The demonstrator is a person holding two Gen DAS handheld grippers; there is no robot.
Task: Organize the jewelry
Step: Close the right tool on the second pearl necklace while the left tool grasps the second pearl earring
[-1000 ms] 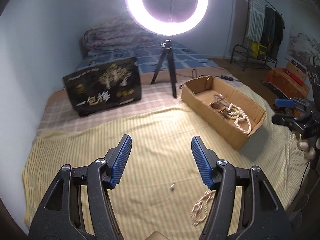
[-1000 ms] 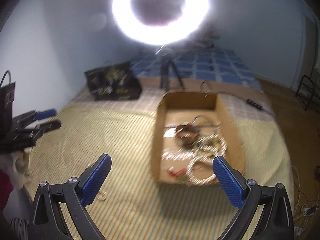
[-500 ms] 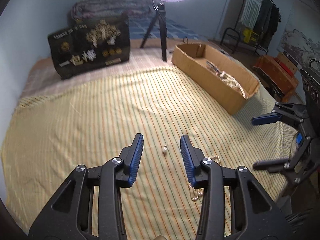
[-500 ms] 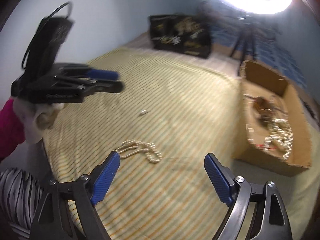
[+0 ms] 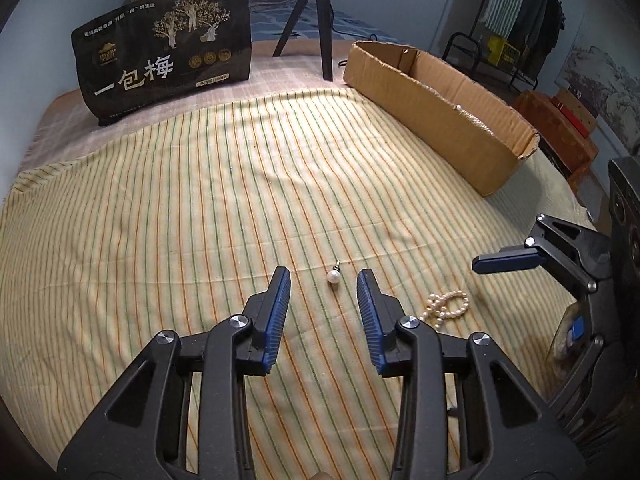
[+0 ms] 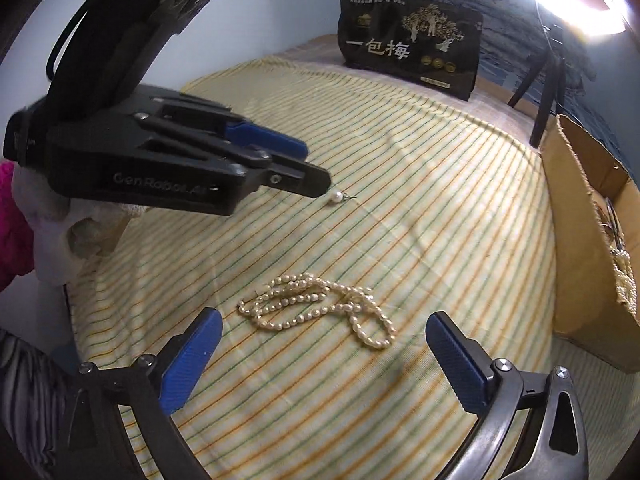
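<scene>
A single pearl earring [image 5: 334, 277] lies on the striped yellow cloth [image 5: 200, 200], just ahead of and between the tips of my left gripper [image 5: 323, 280], which is open and empty. It also shows in the right wrist view [image 6: 336, 197] at the left gripper's tip. A pearl necklace [image 6: 320, 306] lies coiled on the cloth just ahead of my right gripper [image 6: 324, 332], which is wide open and empty. The necklace also shows in the left wrist view [image 5: 446, 306]. The right gripper's fingers [image 5: 508, 261] show there too.
An open cardboard box [image 5: 440, 100] with pearl strands [image 6: 624, 276] stands at the right. A black gift bag [image 5: 164, 44] stands at the back. A ring light tripod [image 5: 316, 16] stands behind the box. A clothes rack [image 5: 516, 20] is off the bed.
Both grippers have moved down and closer to the cloth. The left one now has the earring at its tips. The right one now faces the necklace. Left jaws narrowed since one second ago.
</scene>
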